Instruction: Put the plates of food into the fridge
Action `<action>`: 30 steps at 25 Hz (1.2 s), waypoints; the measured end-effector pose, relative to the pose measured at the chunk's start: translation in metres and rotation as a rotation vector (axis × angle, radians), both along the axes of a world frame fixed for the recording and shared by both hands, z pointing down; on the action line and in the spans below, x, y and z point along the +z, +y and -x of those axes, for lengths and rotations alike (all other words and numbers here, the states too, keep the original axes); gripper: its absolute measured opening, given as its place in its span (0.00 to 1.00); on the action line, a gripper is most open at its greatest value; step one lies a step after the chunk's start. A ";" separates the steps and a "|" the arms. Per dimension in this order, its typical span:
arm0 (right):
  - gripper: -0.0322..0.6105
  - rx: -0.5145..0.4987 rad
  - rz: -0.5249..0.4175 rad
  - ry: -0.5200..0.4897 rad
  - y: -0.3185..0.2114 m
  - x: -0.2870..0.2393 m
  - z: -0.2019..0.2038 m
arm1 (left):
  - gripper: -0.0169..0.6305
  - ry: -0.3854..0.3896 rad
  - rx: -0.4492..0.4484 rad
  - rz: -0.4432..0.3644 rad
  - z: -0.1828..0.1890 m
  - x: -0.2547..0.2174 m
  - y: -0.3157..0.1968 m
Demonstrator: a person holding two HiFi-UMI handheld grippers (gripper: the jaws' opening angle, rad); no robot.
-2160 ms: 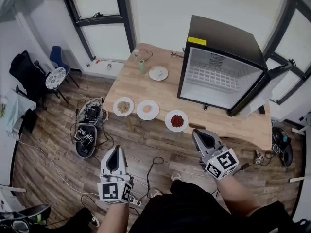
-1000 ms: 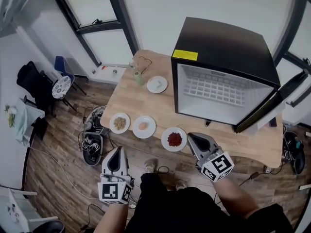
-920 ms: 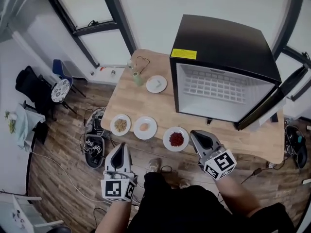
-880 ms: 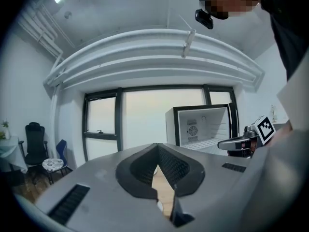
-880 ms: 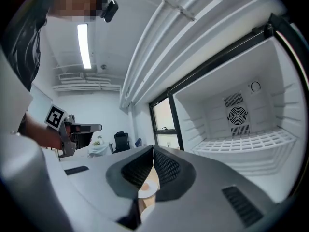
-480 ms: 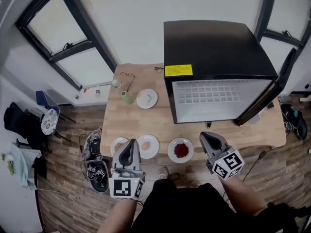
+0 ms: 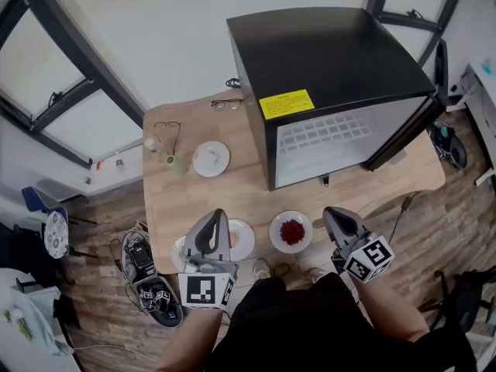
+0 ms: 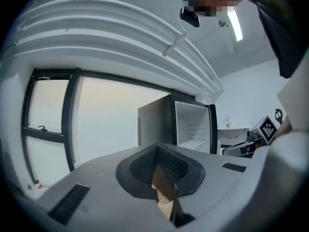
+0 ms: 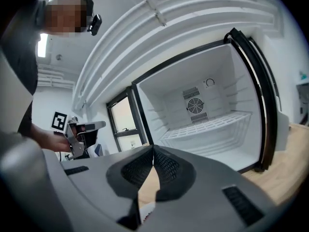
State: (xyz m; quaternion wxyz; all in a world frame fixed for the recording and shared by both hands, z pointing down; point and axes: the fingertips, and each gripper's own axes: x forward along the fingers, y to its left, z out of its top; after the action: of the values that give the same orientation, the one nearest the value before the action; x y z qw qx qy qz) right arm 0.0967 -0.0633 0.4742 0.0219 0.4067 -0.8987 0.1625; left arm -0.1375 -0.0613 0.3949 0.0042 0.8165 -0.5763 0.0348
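With jaws together and empty, the left gripper (image 7: 214,217) had swung in from over the floor (image 7: 97,217) and covered part of 2 plates (image 7: 242,241) at the table (image 7: 186,200) edge. The right gripper (image 7: 335,212), also closed and empty, hung beside the red-food plate (image 7: 291,232), before the open fridge (image 7: 333,76).

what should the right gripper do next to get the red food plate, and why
Probably open the right gripper: its jaws are together and empty, and the plate of red food lies just beside it, untouched, at the near edge of the table. The fridge already stands open.
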 end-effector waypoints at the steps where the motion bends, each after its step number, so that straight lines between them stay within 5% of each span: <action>1: 0.08 0.000 -0.008 0.001 0.005 0.000 0.004 | 0.03 0.006 0.022 0.005 0.001 0.004 -0.004; 11: 0.08 0.197 0.063 0.007 0.041 0.045 0.003 | 0.03 -0.003 0.243 0.018 -0.022 0.029 -0.021; 22: 0.09 0.261 0.258 -0.161 0.086 0.141 0.001 | 0.03 -0.059 0.270 0.028 -0.033 0.050 -0.029; 25: 0.24 0.323 0.379 -0.232 0.093 0.176 -0.005 | 0.03 -0.072 0.271 0.042 -0.034 0.056 -0.026; 30: 0.28 0.373 0.529 -0.360 0.101 0.217 -0.003 | 0.03 -0.101 0.270 0.070 -0.032 0.066 -0.019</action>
State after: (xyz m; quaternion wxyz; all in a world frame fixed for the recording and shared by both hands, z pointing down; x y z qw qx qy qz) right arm 0.1001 0.0377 0.6910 -0.0624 0.5087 -0.7256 0.4592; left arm -0.1059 -0.0802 0.4610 -0.0013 0.8831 -0.4592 0.0962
